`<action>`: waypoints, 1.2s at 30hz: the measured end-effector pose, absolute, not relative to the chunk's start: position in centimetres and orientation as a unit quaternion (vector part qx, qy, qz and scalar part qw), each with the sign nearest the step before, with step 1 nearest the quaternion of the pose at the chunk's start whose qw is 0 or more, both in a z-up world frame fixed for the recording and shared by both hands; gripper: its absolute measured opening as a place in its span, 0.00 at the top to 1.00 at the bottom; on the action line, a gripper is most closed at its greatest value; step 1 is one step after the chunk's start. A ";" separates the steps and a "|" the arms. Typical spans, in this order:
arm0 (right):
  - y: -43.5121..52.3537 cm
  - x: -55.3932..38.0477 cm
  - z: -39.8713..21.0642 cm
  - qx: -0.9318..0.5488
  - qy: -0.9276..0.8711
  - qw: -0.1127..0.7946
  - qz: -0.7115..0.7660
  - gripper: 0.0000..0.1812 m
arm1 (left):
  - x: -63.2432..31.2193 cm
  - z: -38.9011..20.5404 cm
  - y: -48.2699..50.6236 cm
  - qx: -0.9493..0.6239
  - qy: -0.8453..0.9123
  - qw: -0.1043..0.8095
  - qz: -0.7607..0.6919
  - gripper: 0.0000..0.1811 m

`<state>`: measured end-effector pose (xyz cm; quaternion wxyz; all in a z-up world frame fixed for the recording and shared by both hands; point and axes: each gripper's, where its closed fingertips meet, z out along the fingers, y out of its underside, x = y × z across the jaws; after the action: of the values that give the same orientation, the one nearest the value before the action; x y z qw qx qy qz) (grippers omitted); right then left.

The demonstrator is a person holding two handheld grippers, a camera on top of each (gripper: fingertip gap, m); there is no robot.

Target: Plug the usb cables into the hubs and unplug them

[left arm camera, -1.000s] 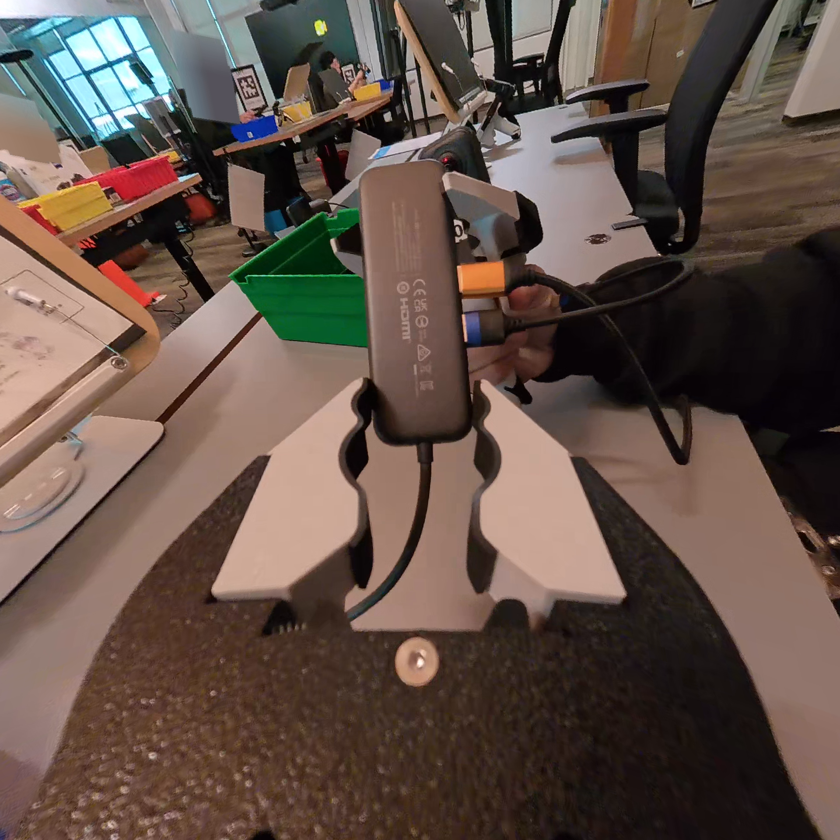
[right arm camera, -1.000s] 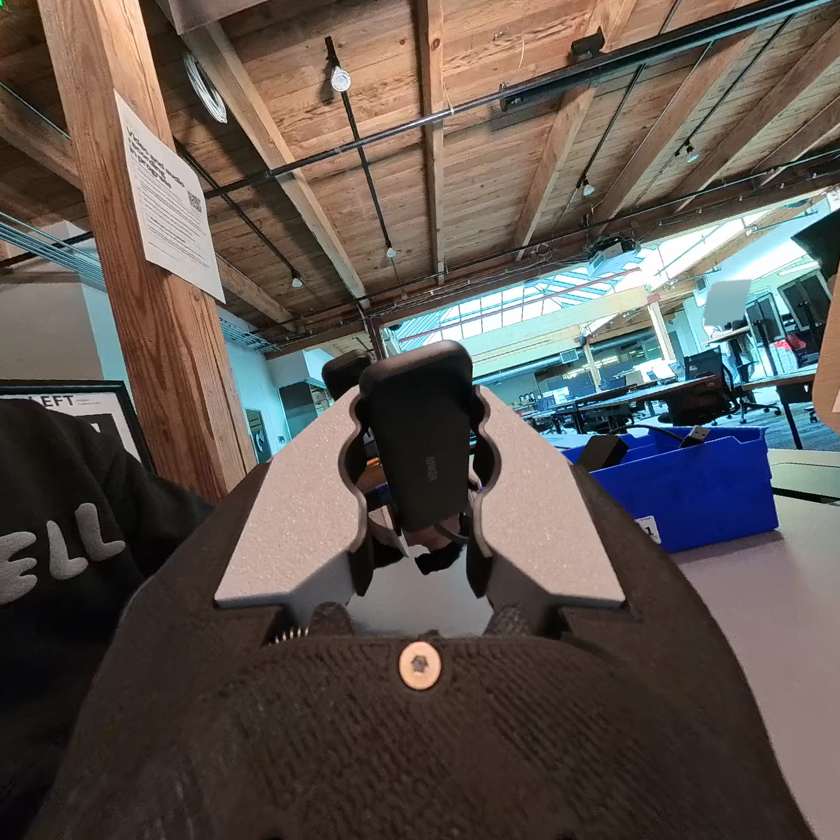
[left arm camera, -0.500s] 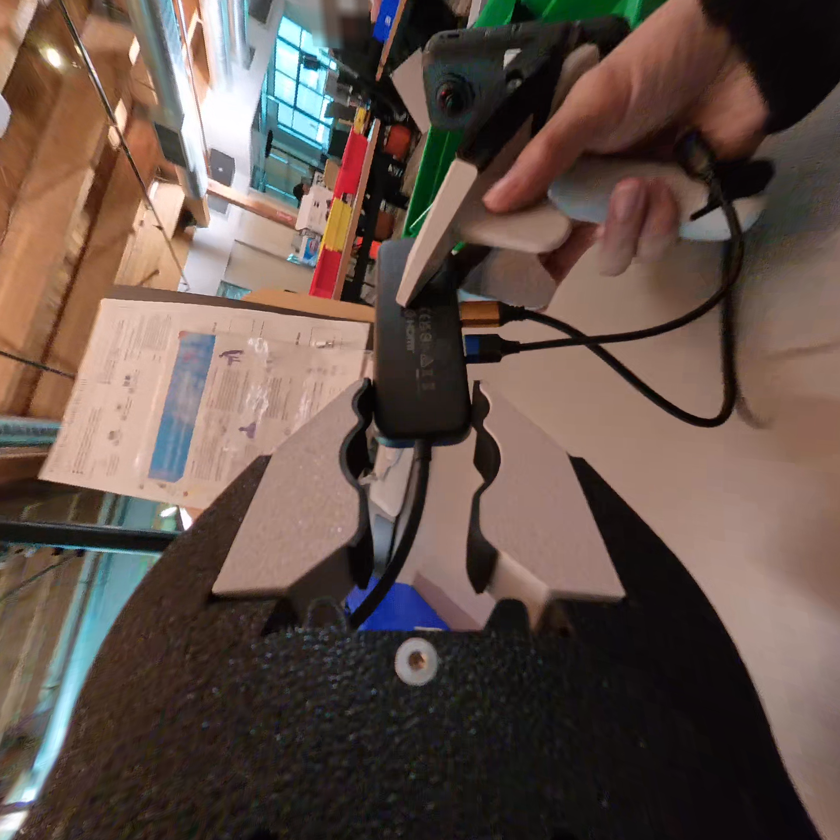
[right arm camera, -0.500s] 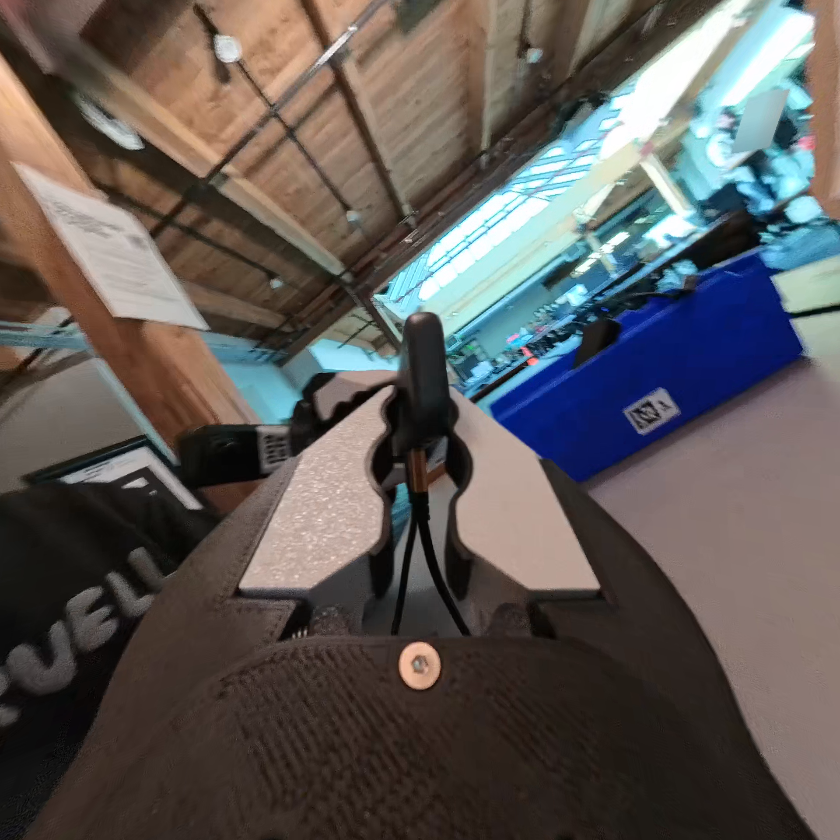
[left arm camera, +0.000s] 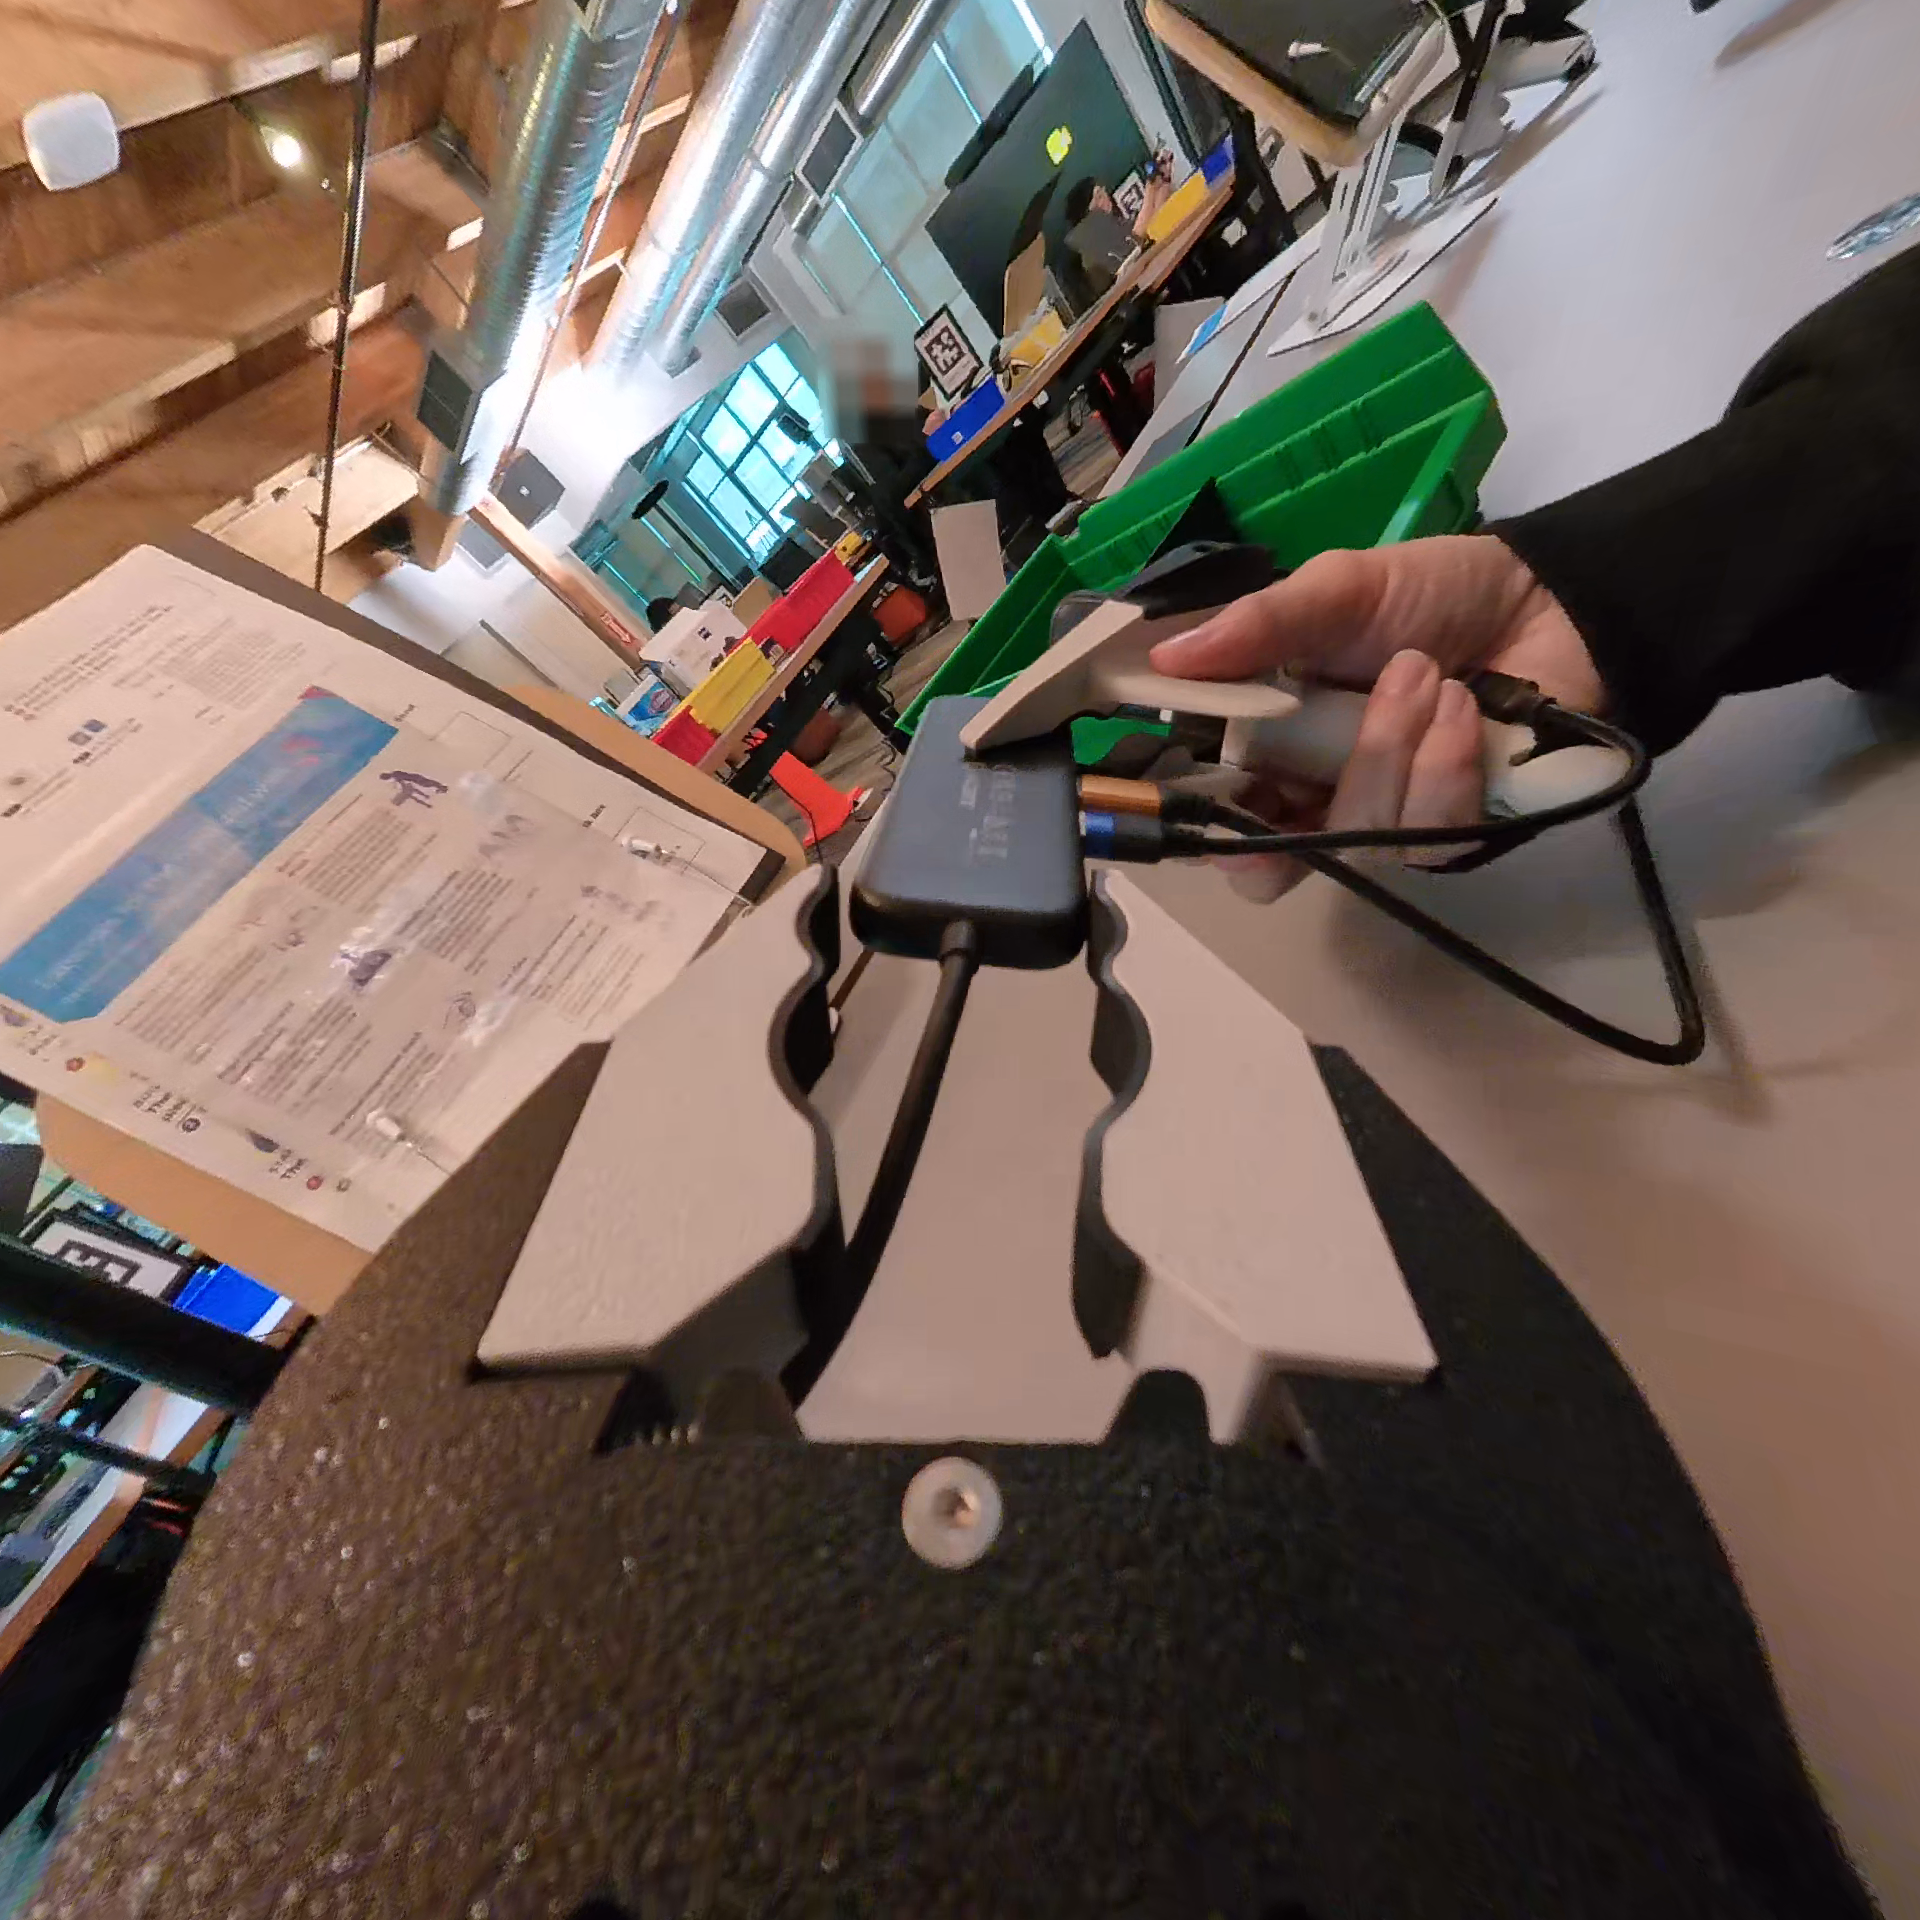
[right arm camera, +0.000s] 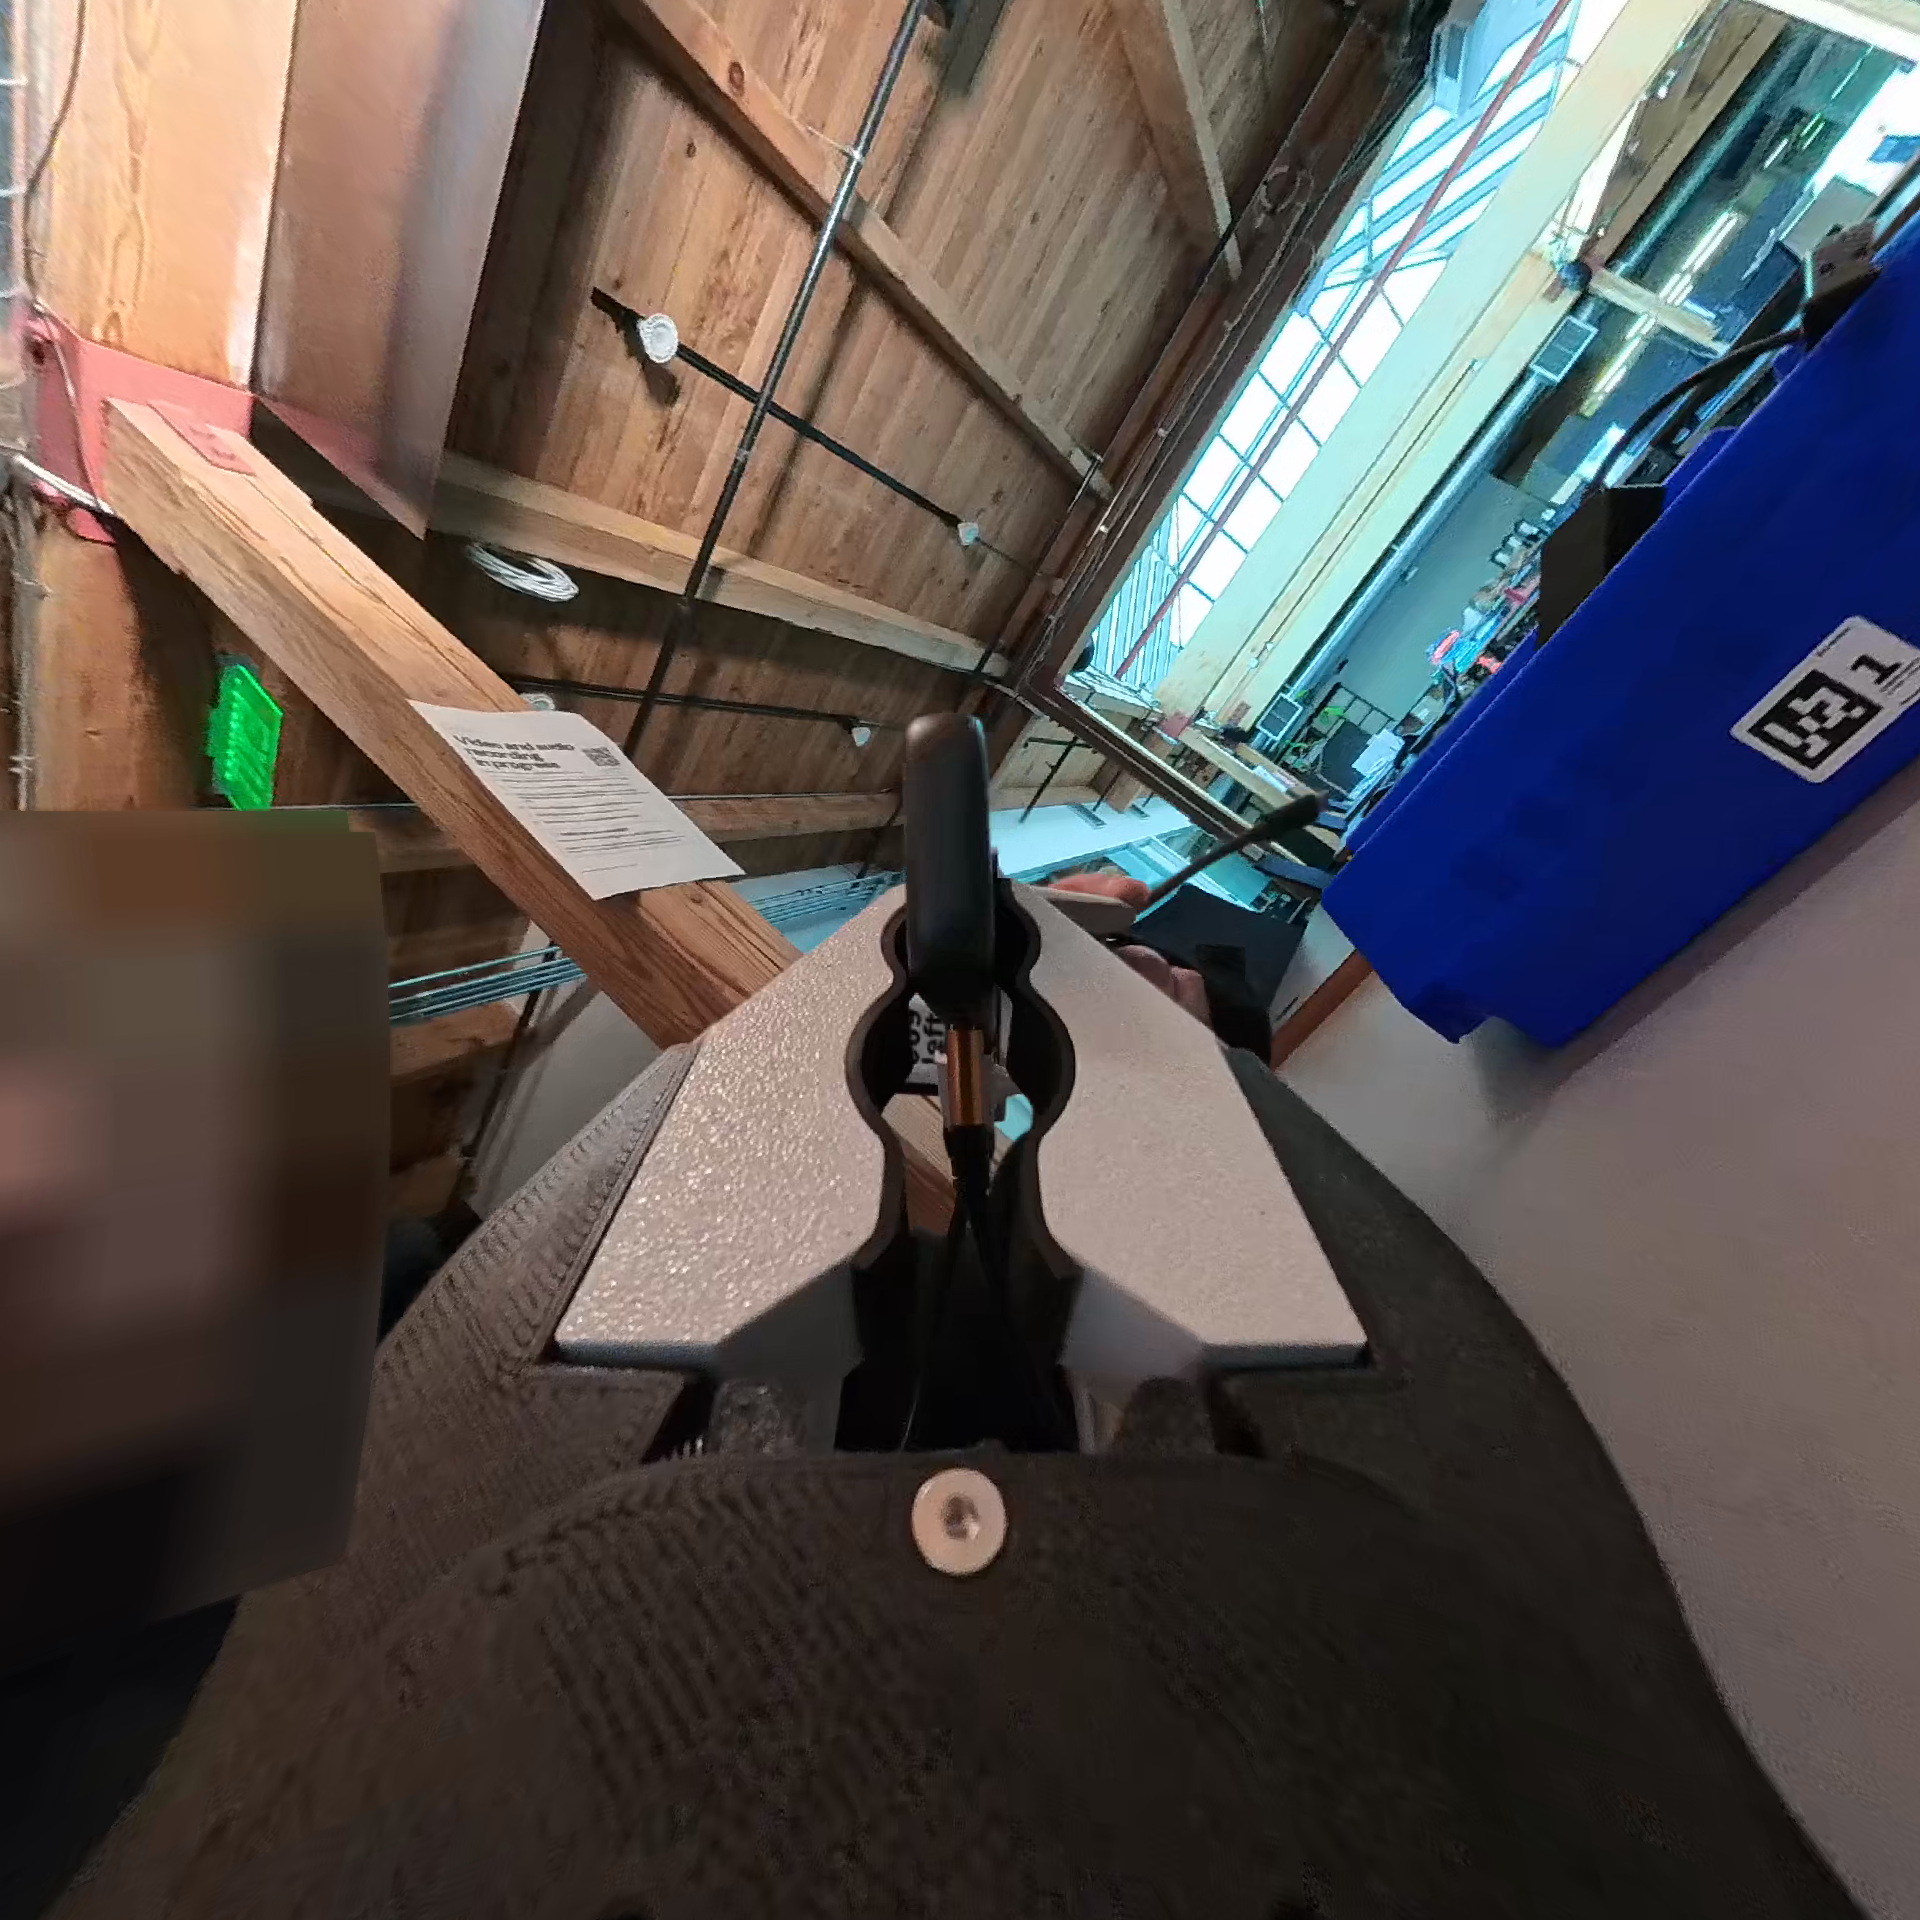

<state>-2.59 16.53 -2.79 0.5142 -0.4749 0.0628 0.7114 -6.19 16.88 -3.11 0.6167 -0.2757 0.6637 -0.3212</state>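
A dark grey USB hub (left arm camera: 966,842) is held above the table. My left gripper (left arm camera: 961,906) is shut on its near end, where the hub's own black cable (left arm camera: 914,1101) runs back between the fingers. An orange plug (left arm camera: 1122,795) and a blue plug (left arm camera: 1112,831) sit in the hub's right side, and their black cables (left arm camera: 1558,821) loop to the right. My right gripper (right arm camera: 951,961) is shut across the flat faces of the hub (right arm camera: 945,831), seen edge-on, with the orange plug (right arm camera: 964,1081) between its fingers. A hand (left arm camera: 1382,665) holds that gripper.
A green bin (left arm camera: 1299,488) stands behind the hub on the grey table (left arm camera: 1558,1299). A board with a printed sheet (left arm camera: 312,862) stands at the left. A blue bin (right arm camera: 1662,779) with a tag stands on the table (right arm camera: 1662,1299) at the right.
Both views have rolled. My right gripper went from a wide hold on the hub's edges to a narrow hold across its flat faces. My left gripper still holds the hub's near end.
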 end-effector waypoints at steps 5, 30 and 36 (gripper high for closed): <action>16.5 -2.5 -3.1 -0.473 0.072 0.500 0.722 0.94 | -6.1 -3.5 16.9 -0.277 0.665 0.614 -0.323 0.77; 18.5 -1.1 -0.1 -0.646 -0.135 0.747 -0.084 0.72 | -2.7 -4.3 27.1 -0.570 0.344 0.646 -0.373 0.76; 21.5 -2.1 -4.5 -0.683 -0.084 0.725 0.008 0.79 | -2.4 -5.8 25.2 -0.540 0.388 0.636 -0.392 0.76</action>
<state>-2.10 21.53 -4.50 0.7252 -0.6833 -0.0843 0.0076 -2.40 25.19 -5.76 0.6356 -0.5405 0.3877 -0.3919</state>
